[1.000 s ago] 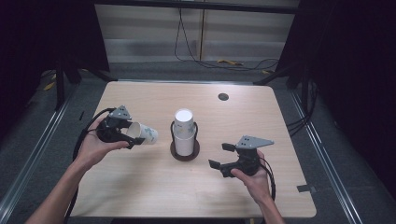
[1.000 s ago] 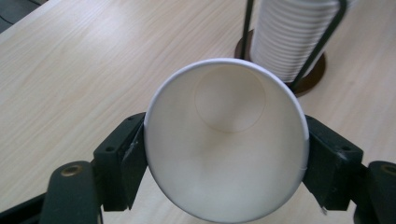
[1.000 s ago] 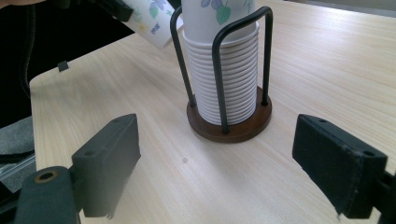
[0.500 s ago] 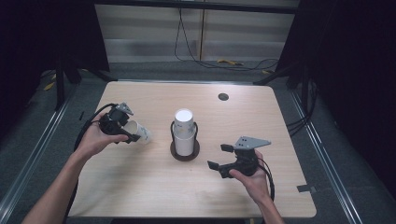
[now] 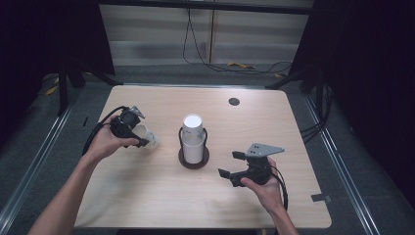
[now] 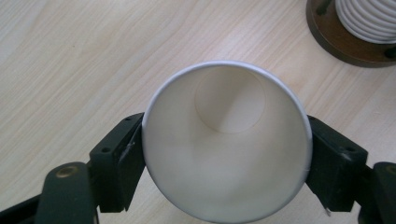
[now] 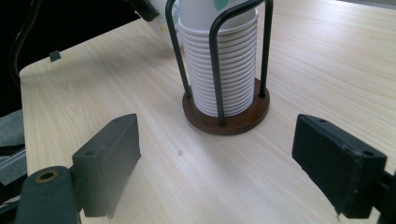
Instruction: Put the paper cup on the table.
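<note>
1. The right hand-held gripper (image 5: 235,165) rests low over the near right of the surface (image 5: 147,205), its jaws spread wide with nothing between them. In the right gripper view it faces the cup stack (image 7: 219,65) in its wire holder (image 7: 226,114).
2. The left hand-held gripper (image 5: 139,134) holds a single paper cup (image 6: 226,140) at the left of the surface, well apart from the holder. Its jaws have just been opening, with the cup between them; the pads (image 6: 119,163) look to be touching the cup's wall near the rim, though how firmly is hard to judge.
3. Risks from here, as I judge them:
   - With the grip slackening, the cup could slip out tilted and roll across the surface.
   - Squeezing again could dent the thin rim.
   - A sideways sweep toward the middle could knock the holder and topple the stack.
</note>
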Demonstrator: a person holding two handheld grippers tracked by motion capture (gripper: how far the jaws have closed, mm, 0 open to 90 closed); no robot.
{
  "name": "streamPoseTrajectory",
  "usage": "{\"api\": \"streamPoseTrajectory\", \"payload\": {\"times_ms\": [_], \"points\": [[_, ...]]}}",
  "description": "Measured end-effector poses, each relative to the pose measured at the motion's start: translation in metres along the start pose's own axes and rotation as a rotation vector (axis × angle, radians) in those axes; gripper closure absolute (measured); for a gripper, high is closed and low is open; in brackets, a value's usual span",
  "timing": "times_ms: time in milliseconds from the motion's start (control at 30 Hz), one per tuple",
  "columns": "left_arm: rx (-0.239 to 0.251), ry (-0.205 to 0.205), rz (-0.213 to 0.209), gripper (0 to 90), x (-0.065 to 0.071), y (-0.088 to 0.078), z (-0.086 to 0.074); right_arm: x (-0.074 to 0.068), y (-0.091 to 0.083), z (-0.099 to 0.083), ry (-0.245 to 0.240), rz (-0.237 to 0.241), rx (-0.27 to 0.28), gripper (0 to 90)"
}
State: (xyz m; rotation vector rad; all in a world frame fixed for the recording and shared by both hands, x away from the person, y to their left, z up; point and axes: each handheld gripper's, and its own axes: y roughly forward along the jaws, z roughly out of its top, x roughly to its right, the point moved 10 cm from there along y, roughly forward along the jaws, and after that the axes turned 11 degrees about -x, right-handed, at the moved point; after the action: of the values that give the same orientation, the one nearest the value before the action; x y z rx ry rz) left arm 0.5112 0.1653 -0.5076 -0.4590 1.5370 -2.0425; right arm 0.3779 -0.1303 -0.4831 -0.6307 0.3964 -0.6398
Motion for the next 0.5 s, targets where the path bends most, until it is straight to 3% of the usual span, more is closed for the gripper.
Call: {"api": "streamPoseTrajectory", "payload": {"times_ms": [100,367,500], "points": [[-0.006,-0.012,0.007,22.8,-0.0023,-0.0003,0.0017,-0.0005,0.0005,0.0001,-0.004,0.001,-0.002,14.8],[-0.050,0.023,-0.013,22.3,0.0038,0.0055,-0.0005,-0.0012,-0.0013,0.0010,0.001,0.013,0.005,14.8],[-0.038,0.004,-0.012,21.8,0.0036,0.0080,0.0024,-0.0011,-0.0003,0.0010,0.000,0.012,0.002,14.8]]}}
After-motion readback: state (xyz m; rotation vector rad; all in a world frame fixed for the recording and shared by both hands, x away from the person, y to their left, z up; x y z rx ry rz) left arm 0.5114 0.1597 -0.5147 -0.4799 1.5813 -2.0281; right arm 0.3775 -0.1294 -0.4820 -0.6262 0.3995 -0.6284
